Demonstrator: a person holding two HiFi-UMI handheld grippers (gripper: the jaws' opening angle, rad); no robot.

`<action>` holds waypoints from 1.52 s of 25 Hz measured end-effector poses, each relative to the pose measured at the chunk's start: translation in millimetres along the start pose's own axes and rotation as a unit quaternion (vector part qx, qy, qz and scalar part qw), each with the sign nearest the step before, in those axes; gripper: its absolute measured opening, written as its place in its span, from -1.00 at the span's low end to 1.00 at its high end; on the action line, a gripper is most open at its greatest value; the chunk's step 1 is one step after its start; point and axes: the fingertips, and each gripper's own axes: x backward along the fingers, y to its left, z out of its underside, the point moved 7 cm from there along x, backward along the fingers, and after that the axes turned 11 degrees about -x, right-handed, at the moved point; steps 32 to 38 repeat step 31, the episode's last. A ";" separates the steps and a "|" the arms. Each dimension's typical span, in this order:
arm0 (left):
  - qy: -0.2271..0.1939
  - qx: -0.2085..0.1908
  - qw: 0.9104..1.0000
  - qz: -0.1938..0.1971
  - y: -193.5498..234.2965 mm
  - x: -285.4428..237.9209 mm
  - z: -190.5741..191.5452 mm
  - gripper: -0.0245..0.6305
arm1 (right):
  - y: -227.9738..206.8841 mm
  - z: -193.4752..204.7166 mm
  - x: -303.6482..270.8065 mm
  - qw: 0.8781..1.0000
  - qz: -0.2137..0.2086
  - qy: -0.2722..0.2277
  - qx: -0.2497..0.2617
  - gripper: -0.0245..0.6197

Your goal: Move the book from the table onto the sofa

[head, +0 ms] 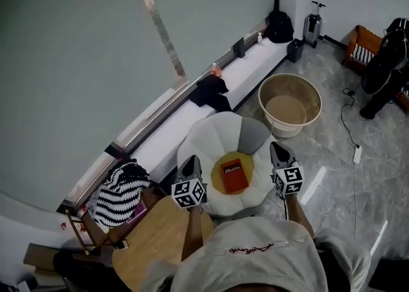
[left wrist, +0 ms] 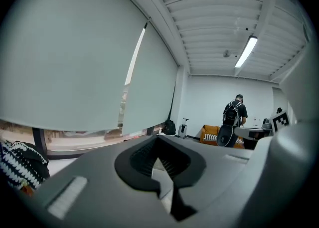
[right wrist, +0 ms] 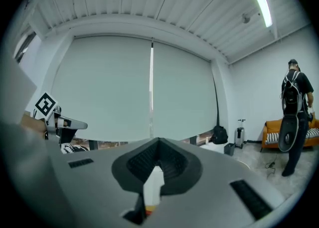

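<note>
Your shoulders (head: 255, 255), and beyond them left gripper (head: 190, 161) and right gripper (head: 278, 151), both clenched on nothing.
The red book (head: 234, 176) lies on the sofa (head: 211, 132), apart from both, off the worktop (head: 160, 233); placing looks finished, so just draw back clear.

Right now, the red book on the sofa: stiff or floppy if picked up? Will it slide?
The red book looks flat with straight edges: probably stiff. Small, so likely light. Lying flat on the yellow cushion, it probably won't slide or tip.

Grey blind (head: 64, 61), marble flr (head: 332, 176)
</note>
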 end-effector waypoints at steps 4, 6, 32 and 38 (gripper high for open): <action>-0.021 -0.003 1.000 -0.008 3.3 1.2 -16.0 -0.90 | -2.8 -6.8 5.6 1.000 0.003 -0.012 0.000 -0.90; -0.023 -0.004 1.000 -0.008 0.4 0.8 -17.9 -0.90 | -1.9 -6.9 7.9 1.000 0.001 -0.009 0.002 -0.90; 0.000 -0.018 1.000 0.012 0.7 -20.3 -5.5 -0.90 | -4.8 -7.1 -15.7 1.000 -0.008 0.015 0.012 -0.90; 0.000 -0.018 1.000 0.012 0.7 -20.3 -5.5 -0.90 | -4.8 -7.1 -15.7 1.000 -0.008 0.015 0.012 -0.90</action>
